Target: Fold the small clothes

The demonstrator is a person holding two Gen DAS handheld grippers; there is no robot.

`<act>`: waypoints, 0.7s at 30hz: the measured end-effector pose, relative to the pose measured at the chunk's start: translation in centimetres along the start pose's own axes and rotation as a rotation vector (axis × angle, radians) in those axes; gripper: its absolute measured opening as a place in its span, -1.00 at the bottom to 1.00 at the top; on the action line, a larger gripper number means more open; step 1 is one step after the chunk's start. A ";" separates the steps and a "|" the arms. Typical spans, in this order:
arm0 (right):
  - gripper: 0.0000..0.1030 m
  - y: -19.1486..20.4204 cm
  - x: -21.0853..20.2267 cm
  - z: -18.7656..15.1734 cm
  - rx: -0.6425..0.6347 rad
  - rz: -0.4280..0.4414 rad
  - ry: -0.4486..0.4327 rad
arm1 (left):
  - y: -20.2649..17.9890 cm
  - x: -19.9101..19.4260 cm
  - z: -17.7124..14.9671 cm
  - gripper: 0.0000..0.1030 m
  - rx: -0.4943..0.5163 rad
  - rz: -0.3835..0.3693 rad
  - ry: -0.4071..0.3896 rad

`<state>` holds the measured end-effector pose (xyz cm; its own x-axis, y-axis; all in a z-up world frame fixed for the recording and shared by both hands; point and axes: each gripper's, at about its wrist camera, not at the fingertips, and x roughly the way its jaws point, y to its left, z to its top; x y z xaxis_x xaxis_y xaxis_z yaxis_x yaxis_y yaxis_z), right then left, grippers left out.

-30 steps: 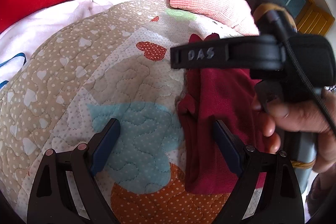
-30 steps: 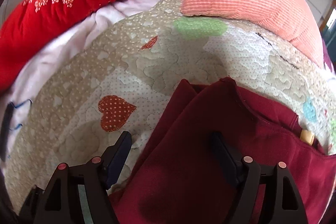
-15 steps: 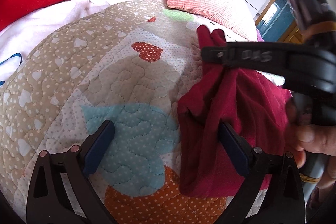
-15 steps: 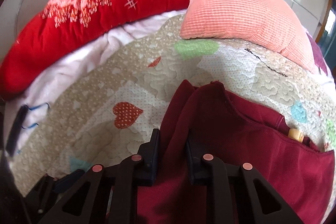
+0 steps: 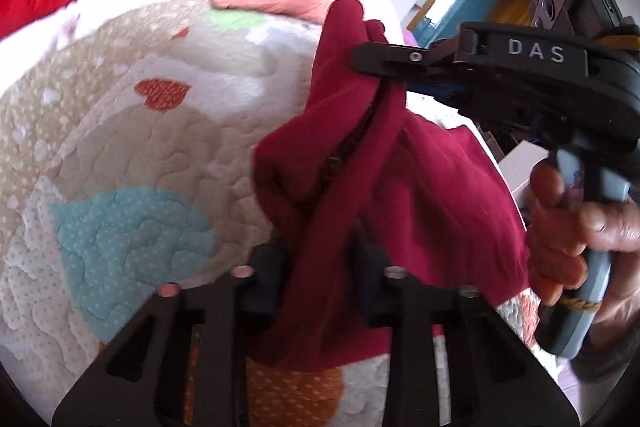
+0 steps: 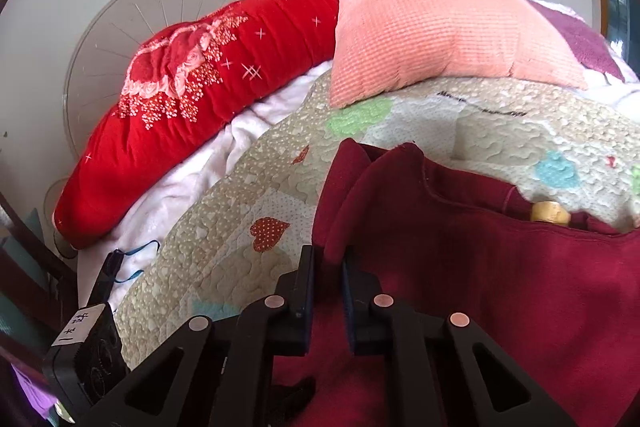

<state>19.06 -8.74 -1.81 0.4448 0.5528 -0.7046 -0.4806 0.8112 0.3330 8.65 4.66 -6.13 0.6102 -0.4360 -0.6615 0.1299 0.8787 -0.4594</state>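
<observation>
A dark red garment [image 5: 436, 195], soft and plain, is lifted in a bunch off the quilted bedspread [image 5: 152, 147], its lower part still draped on the bed at the centre and right of the left wrist view. A darker seam runs diagonally through its folds. The left hand-held gripper [image 5: 320, 267], at the bottom centre, has just been closing and its jaws pinch a thick fold of the cloth. The right hand-held gripper [image 5: 384, 63], at the upper right and held by a hand [image 5: 568, 227], has also just been closing and clamps the garment's upper corner, which pokes up beyond its fingers. A pink cushion [image 6: 436, 27] and a red pillow [image 6: 192, 91] lie behind.
</observation>
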 end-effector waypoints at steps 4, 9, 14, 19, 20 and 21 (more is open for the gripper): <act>-0.81 -1.1 -4.9 -0.4 -0.020 -0.005 -0.053 | -2.3 -2.7 0.3 -0.64 -0.036 -0.098 -0.053; -0.82 -4.1 -11.4 -0.8 -0.017 -0.043 -0.134 | -9.0 -3.5 0.9 -0.64 0.076 -0.172 -0.041; -0.82 -9.7 -15.7 -3.2 0.070 -0.109 -0.176 | -16.7 0.0 -0.2 -0.64 0.207 -0.189 0.029; -0.82 -17.7 -15.5 -7.5 0.268 -0.137 -0.152 | -19.6 5.9 -2.2 -0.64 0.228 -0.171 0.151; -0.82 -19.5 -15.0 -8.6 0.324 -0.120 -0.142 | -20.0 6.7 -2.5 -0.64 0.234 -0.163 0.168; -0.79 -20.8 -14.6 -9.3 0.374 -0.106 -0.137 | -20.1 7.2 -2.7 -0.63 0.244 -0.153 0.178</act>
<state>15.54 -35.44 -4.22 0.5861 0.4619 -0.6657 -0.1302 0.8646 0.4853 8.30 -16.69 -3.28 0.4259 -0.5744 -0.6990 0.4053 0.8119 -0.4202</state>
